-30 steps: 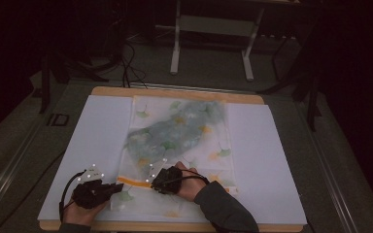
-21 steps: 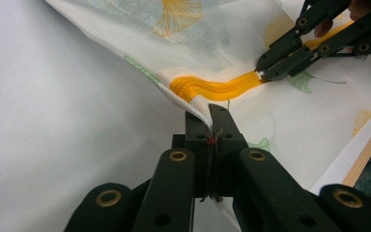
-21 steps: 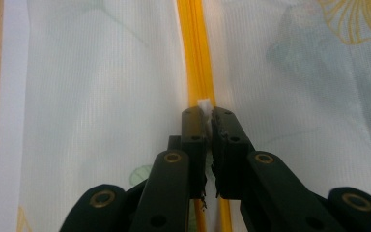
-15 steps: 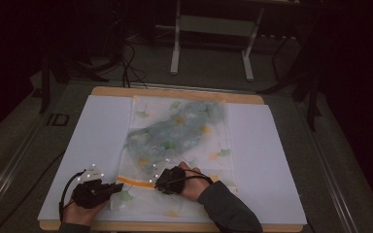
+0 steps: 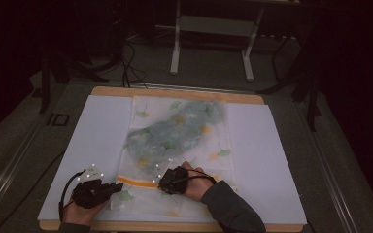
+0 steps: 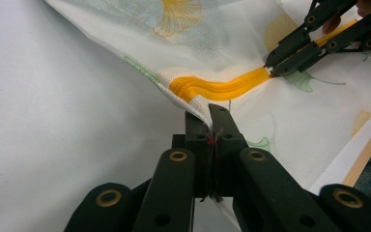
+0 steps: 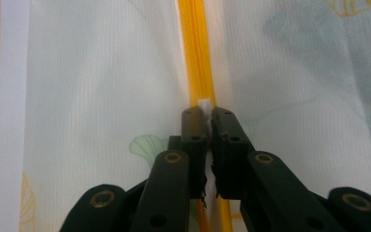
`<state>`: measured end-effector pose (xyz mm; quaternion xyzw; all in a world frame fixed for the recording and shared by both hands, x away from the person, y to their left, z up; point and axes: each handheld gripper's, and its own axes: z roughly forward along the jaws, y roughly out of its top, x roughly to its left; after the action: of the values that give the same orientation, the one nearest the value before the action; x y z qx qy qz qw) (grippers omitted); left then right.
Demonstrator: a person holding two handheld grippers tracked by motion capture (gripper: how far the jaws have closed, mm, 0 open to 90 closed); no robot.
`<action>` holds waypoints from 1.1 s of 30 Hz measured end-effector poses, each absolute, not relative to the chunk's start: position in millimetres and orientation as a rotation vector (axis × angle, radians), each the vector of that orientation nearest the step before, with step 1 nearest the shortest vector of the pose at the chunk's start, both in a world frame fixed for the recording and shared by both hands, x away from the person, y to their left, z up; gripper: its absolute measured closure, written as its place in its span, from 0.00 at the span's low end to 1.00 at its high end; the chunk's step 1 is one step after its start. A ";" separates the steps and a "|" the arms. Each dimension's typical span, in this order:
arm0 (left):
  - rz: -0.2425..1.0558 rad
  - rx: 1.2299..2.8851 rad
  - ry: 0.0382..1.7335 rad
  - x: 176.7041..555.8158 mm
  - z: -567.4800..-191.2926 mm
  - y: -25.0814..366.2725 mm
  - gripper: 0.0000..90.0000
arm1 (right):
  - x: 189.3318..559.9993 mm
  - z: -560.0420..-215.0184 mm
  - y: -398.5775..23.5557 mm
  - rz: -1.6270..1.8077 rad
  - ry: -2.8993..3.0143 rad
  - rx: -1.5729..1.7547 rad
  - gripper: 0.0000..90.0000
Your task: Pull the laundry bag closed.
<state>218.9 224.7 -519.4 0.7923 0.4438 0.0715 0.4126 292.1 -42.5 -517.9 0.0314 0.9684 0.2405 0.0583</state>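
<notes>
Across the near half of the table (image 5: 102, 131), which is covered by one white sheet, lies a single mesh bag (image 5: 179, 141) printed with ginkgo leaves, its length running away from the person and something bluish-green showing through the mesh inside it (what it is cannot be told). Both forearms come in low from the near edge, hands flat and level with the tabletop, two grippers in all. At the bag's near left corner, the left gripper (image 6: 211, 116) has its jaws pressed together on the fabric edge just beside the end of the one orange zipper (image 6: 222, 88), lifting the cloth into a small peak. Along the zipper line to the right, the right gripper (image 7: 206, 113) points along the tape, its jaws pinched on a small white pull tab (image 7: 204, 104) sitting on the zipper. In the left gripper view the two grippers stand near each other, the zipper stretched between them.
</notes>
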 end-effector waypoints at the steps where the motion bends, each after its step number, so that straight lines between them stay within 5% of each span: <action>1: 0.180 1.994 1.115 218.9 -519.4 224.9 0.98 | 292.1 -517.7 -43.4 0.725 2.938 0.095 0.94; 33: 0.179 1.986 1.119 219.2 -519.2 226.0 0.98 | 292.0 -516.4 -67.1 0.690 2.935 0.125 0.94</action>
<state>219.2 226.0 -519.2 0.7905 0.4452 0.0713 0.4146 292.0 -67.1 -516.4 0.0415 0.9707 0.2283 0.0620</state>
